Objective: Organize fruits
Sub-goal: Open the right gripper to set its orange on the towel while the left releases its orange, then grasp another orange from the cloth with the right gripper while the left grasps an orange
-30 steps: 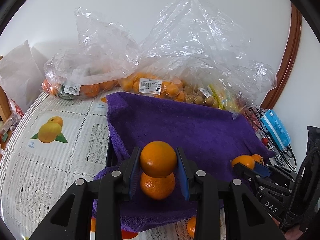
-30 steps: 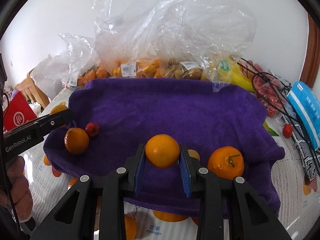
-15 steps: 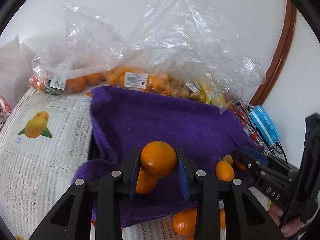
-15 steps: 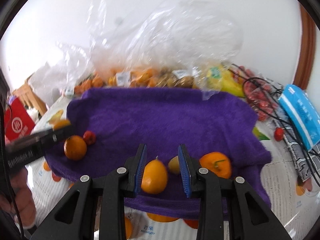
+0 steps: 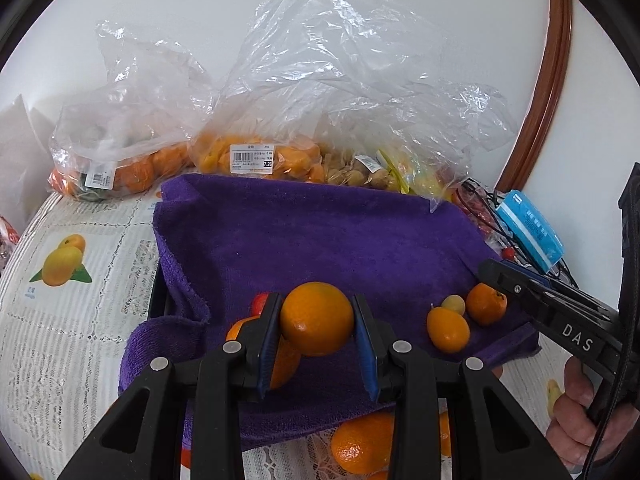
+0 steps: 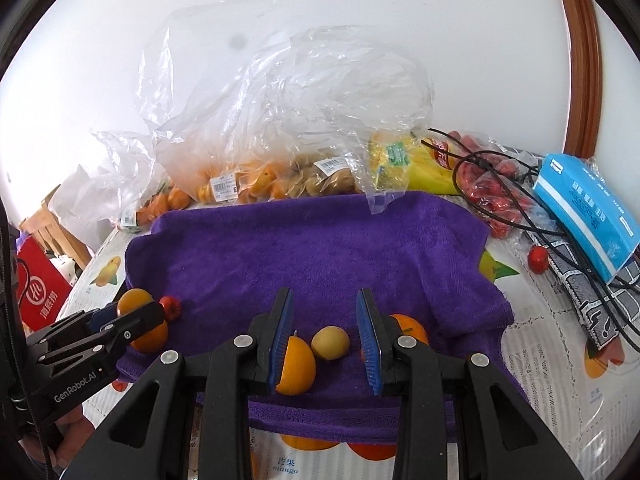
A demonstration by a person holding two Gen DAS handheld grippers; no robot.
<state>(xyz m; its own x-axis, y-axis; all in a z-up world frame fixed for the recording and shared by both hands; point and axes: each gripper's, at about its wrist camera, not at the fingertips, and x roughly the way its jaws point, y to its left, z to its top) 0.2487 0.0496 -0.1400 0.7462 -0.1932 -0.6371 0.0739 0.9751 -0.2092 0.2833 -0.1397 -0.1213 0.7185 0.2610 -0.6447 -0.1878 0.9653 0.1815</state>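
Holding a round orange (image 5: 316, 318) clear above the purple towel (image 5: 320, 232), the left tool (image 5: 316, 312) is clenching it across its widest part, one pad on each side. That looks like the right hold. The peel is probably firm but smooth and slightly waxy, so a grip off the middle is likely to let the fruit squirt out, while a hard squeeze is likely to bruise it. It is probably light enough to carry with gentle pressure.

The right tool (image 6: 325, 312) is hanging released, with nothing between its pads. Below it, an oval orange fruit (image 6: 296, 368) and a small yellow fruit (image 6: 330, 343) are lying just beside each other on the towel, toward the near edge of the surface (image 5: 80, 320). Being round, the fruits may be prone to rolling, though the soft towel is probably checking that. Bags of fruit (image 5: 256, 160) are waiting along the far edge.
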